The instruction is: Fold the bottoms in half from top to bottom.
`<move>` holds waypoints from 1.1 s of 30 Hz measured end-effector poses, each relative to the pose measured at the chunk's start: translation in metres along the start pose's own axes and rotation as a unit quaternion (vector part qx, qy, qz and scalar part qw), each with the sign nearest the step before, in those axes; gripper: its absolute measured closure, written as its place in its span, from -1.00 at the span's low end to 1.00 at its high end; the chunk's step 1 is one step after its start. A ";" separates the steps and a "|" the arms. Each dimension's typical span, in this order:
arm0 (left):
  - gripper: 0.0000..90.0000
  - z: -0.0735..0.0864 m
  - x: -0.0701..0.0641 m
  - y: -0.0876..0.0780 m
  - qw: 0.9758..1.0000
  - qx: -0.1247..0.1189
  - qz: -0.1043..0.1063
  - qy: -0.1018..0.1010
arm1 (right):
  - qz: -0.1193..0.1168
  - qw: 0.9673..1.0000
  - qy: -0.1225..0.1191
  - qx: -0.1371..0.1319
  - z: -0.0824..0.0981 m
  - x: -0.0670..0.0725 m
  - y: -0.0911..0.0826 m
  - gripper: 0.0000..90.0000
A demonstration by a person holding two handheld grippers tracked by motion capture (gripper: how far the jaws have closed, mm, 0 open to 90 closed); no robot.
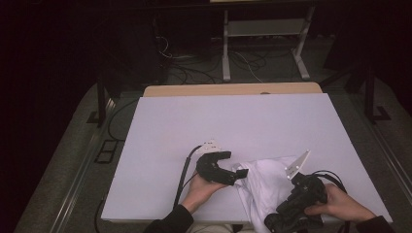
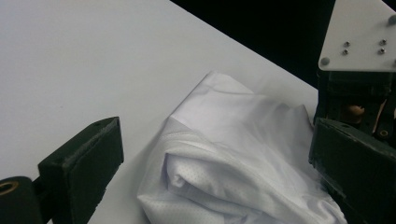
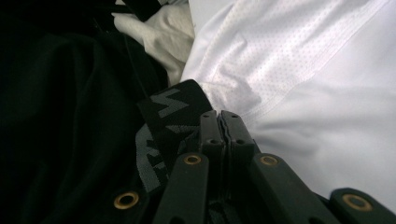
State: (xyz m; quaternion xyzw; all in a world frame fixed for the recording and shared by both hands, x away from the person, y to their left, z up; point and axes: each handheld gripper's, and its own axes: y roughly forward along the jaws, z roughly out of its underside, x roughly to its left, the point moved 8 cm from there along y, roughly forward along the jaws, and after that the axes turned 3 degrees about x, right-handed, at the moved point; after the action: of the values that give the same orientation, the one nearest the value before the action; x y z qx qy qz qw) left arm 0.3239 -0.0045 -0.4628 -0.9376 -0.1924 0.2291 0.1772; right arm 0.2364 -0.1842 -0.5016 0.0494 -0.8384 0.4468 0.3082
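A crumpled white mesh garment [image 1: 267, 182] lies at the near right of the white table top [image 1: 194, 126] and hangs over its front edge. My left gripper [image 1: 235, 164] lies on its side just left of the cloth, open. In the left gripper view the garment [image 2: 233, 158] sits between the wide-apart jaws of that gripper [image 2: 215, 133], and neither pad touches it. My right gripper [image 1: 273, 222] is at the table's front edge, pointing toward the person. Its jaws [image 3: 222, 116] are pressed together at the hem of the garment [image 3: 303, 70], beside a black patterned band [image 3: 166, 116]. Whether cloth is pinched is unclear.
Dark clothing [image 3: 60, 116] fills the left of the right gripper view. The right gripper's grey plate [image 2: 359, 35] stands just beyond the garment. A wooden board edge [image 1: 233, 90] borders the far side of the table. Metal stand legs [image 1: 262, 43] and cables are on the floor behind.
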 end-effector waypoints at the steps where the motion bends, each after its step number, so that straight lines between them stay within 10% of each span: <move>1: -0.95 0.000 0.000 0.000 1.000 0.000 0.000 -0.002 | 0.003 1.000 -0.001 0.006 0.001 0.000 0.001 0.94; 11: -0.95 0.001 0.006 0.002 1.000 0.006 -0.008 -0.006 | 0.016 1.000 -0.012 0.020 0.003 0.002 0.006 0.94; 33: -0.95 -0.001 0.008 0.003 1.000 0.005 -0.010 -0.019 | 0.098 0.992 -0.008 -0.079 -0.020 -0.007 -0.049 0.28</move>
State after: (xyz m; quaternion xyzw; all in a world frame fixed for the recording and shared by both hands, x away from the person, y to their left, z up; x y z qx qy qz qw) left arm 0.3321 -0.0038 -0.4657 -0.9301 -0.2037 0.2463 0.1809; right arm 0.2692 -0.1997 -0.4619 -0.0539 -0.8742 0.4069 0.2596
